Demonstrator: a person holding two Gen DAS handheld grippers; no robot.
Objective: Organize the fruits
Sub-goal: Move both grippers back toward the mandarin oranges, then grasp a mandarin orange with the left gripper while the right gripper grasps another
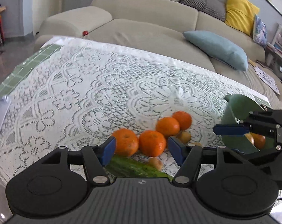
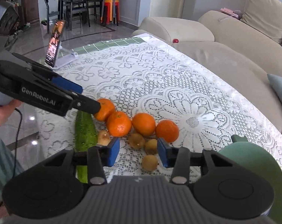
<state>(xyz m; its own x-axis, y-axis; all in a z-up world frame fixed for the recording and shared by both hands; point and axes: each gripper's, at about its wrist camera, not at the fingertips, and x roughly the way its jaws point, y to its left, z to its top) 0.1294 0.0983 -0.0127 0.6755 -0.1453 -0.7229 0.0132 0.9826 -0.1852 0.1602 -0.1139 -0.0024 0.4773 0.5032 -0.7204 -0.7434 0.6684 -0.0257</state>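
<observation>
The left gripper (image 1: 141, 149) hangs with jaws apart, empty, two oranges (image 1: 152, 143) just beyond its pads. The right gripper (image 2: 138, 152) gapes narrower, gripping nothing, small brown fruits (image 2: 149, 162) between its fingers.

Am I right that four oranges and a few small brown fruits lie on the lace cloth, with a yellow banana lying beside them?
Not quite: the long item beside the oranges and small brown fruits on the lace cloth is a green cucumber, not a yellow banana. The right wrist view shows this most clearly. The rest is correct.
</observation>
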